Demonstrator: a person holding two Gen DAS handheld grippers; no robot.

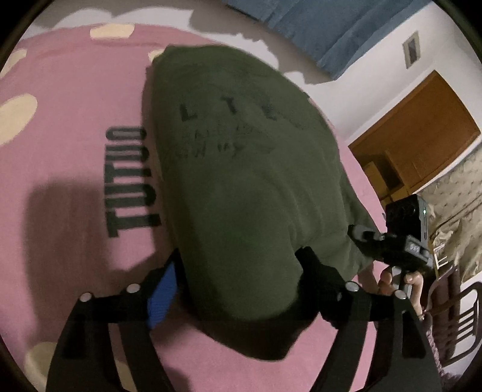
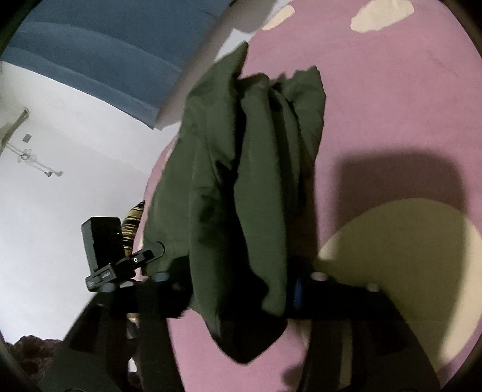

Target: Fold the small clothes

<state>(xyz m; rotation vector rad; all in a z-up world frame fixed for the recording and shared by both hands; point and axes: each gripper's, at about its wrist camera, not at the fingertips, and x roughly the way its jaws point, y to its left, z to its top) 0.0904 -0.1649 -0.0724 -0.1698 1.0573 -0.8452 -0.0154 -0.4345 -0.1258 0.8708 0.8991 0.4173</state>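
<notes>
We see the olive-green T-shirt (image 1: 241, 169) lying on the pink bedspread (image 1: 66, 90). Its near edge bunches between the fingers of our left gripper (image 1: 238, 280), and a gathered fold hangs between those of our right gripper (image 2: 238, 283). Whether either pair of pads presses the cloth we cannot tell.

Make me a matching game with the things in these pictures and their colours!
Things:
1. garment
2. bed cover
3. curtain
4. cupboard door

Colours:
A. blue
B. brown wood
C. dark green
D. pink with cream patches

Pairs: 1-C, 2-D, 3-A, 4-B
</notes>
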